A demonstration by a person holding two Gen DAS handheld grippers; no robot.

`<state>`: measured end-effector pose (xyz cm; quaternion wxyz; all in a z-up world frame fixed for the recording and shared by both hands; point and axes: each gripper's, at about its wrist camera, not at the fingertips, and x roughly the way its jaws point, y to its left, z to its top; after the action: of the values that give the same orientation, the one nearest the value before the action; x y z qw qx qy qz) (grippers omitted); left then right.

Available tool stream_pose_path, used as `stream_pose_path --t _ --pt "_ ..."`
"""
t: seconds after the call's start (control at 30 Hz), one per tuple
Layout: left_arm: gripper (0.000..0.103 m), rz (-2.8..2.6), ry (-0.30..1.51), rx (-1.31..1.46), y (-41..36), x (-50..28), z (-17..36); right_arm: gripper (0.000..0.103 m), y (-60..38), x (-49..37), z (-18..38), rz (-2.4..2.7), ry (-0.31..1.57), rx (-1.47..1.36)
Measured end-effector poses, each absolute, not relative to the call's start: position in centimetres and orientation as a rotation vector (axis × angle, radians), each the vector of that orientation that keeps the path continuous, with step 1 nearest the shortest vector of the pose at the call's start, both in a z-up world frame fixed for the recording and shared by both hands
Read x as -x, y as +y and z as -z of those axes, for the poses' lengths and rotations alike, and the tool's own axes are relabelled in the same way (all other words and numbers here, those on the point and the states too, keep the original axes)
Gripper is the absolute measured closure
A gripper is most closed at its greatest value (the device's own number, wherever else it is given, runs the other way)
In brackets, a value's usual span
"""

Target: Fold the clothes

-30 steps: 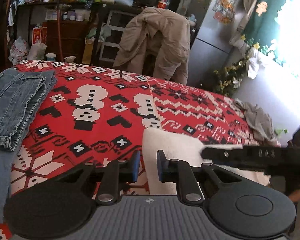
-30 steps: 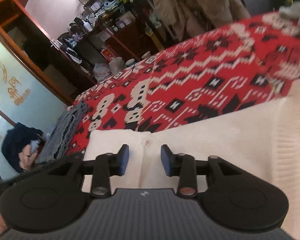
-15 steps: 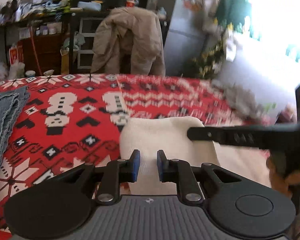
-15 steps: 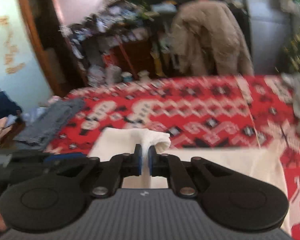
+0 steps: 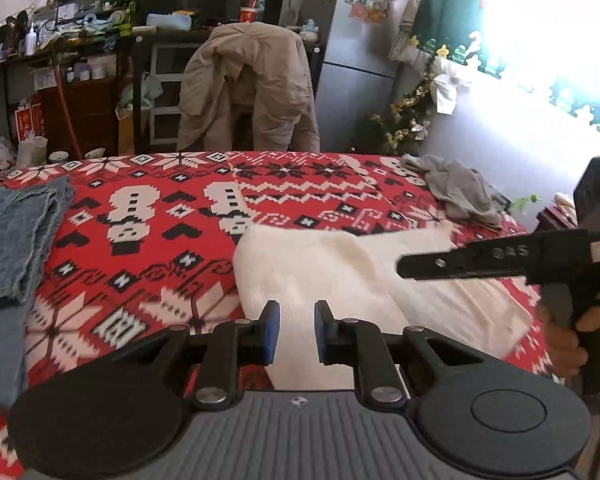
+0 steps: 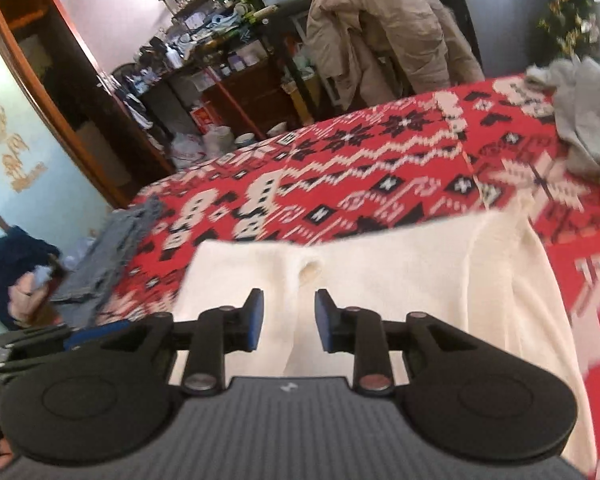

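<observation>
You are working over a bed or table covered with a red, white and black patterned blanket [image 5: 148, 240] in a cluttered room. Nearest you, the left gripper [image 5: 293, 330] stands with its jaws apart and nothing between them, just above the near left edge of the cream knit sweater [image 5: 320, 276]. The right gripper [image 6: 288, 320] is likewise spread and empty, hovering over the same garment. The sweater lies flat in the middle of the blanket, its left part folded over into a neat edge, with a small puckered hole or cuff opening [image 6: 311, 270] showing near the fold.

The risk, as I judge it: the soft, thick knit could spring back or bunch if you pinch only the top layer, skewing the fold. Beyond it, folded jeans [image 5: 16, 236] sit well apart on the left, a crumpled grey garment [image 5: 460, 192] at the far right, and a beige jacket [image 5: 248, 88] hangs on a chair behind.
</observation>
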<state>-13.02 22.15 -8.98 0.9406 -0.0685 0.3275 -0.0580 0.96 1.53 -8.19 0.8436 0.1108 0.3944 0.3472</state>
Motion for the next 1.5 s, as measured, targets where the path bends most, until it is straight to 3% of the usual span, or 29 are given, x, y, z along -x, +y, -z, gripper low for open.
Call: stream_pose_path --t 0.33,0.43,0.47,0.5,0.7,1.03,1.23,1.5 --pt "0.087 0.122 0.675 0.173 22.1 17.6 9.1 0.072 -1.8 6.6 10.6 -0.756 0.988 -0.352" --pt "0.092 0.130 0.679 0.186 22.1 17.7 9.3 0.073 -1.2 7.3 11.4 -0.767 0.981 -0.334" --pt "0.094 0.133 0.680 0.186 22.1 17.5 9.4 0.081 -0.9 7.3 11.3 -0.791 0.974 -0.321" --pt "0.095 0.137 0.676 0.187 22.0 17.4 9.3 0.098 -0.6 7.4 11.2 -0.822 0.969 -0.312" --pt "0.095 0.160 0.674 0.197 21.3 16.5 9.5 0.099 -1.7 9.4 8.3 -0.800 0.822 -0.182" --pt "0.092 0.145 0.748 0.000 18.9 15.6 11.9 0.098 -2.1 8.7 10.6 -0.743 0.896 -0.113" --pt "0.093 0.140 0.721 0.052 19.7 16.2 11.0 0.091 -3.0 9.0 9.5 -0.761 0.854 -0.137" --pt "0.095 0.134 0.675 0.252 21.6 13.8 10.3 0.091 -1.5 8.7 7.7 -0.805 0.691 -0.128"
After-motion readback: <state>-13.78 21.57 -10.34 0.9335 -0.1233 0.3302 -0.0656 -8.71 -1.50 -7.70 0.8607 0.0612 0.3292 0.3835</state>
